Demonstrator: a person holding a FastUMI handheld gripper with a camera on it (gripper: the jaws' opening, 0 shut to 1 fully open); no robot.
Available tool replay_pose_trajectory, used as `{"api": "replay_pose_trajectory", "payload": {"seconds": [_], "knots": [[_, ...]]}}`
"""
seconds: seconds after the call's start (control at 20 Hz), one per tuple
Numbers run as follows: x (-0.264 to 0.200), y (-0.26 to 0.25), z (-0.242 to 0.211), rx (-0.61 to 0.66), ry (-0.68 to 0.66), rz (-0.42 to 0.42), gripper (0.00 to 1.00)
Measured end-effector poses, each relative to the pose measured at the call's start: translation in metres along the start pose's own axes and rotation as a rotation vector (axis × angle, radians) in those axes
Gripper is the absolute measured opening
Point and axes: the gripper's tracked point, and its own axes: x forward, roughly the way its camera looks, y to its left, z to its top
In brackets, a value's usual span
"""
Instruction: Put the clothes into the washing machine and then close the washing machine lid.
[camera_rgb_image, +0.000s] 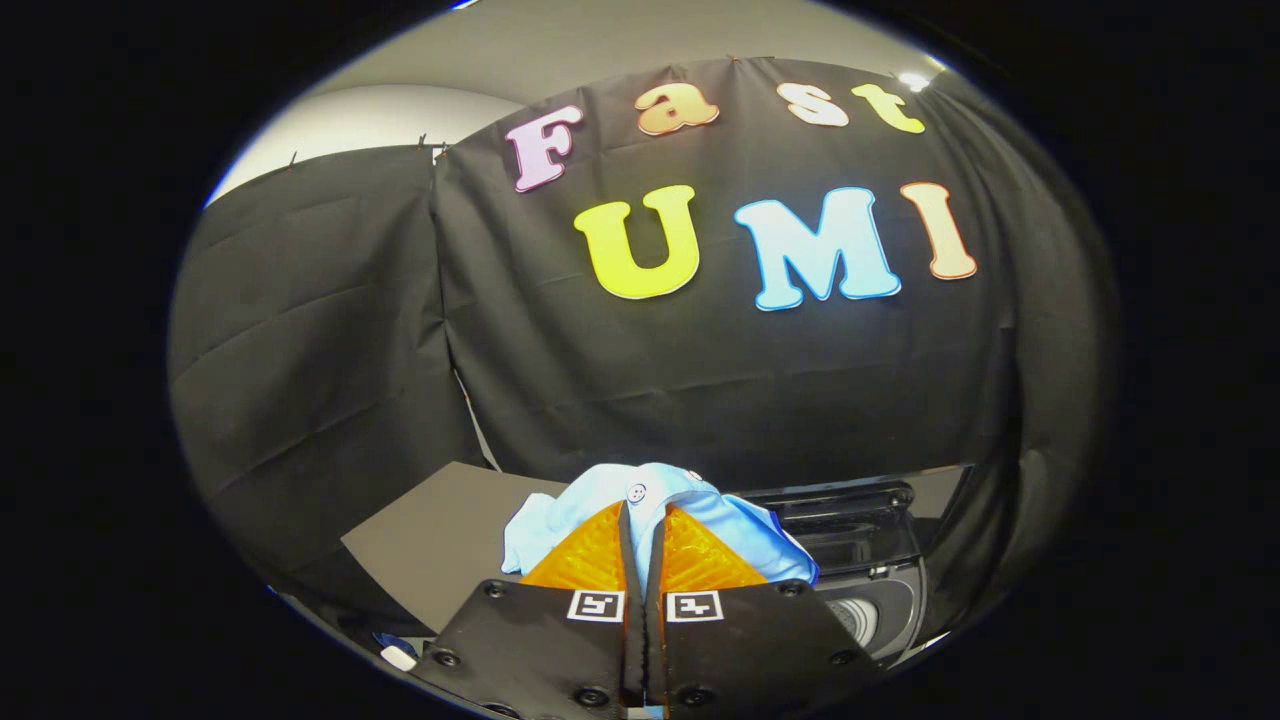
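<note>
No readable text, brand, number or label on any object. Two small square black-and-white coded marker tags (596, 605) sit on the gripper (641, 520) finger bases, patterns only, no characters. Light blue buttoned cloth garment (735, 525) pinched between the closed fingers carries no visible print or tag.

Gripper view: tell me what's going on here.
A person's handheld gripper is shut on a light blue shirt, the cloth bunched between and over the fingers, lifted in front of the black cloth wall. The washing machine sits just beyond and to the right, its lid apparently open. The shirt is not in it yet.
</note>
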Motion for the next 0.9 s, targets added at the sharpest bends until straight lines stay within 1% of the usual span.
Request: {"api": "replay_pose_trajectory", "payload": {"seconds": [0.25, 0.6, 0.9], "knots": [[-0.016, -0.030, 0.004, 0.031, -0.017, -0.048, 0.02], [-0.032, -0.060, 0.008, 0.013, -0.031, -0.097, 0.02], [-0.036, -0.084, -0.001, 0.020, -0.023, -0.134, 0.02]]}}
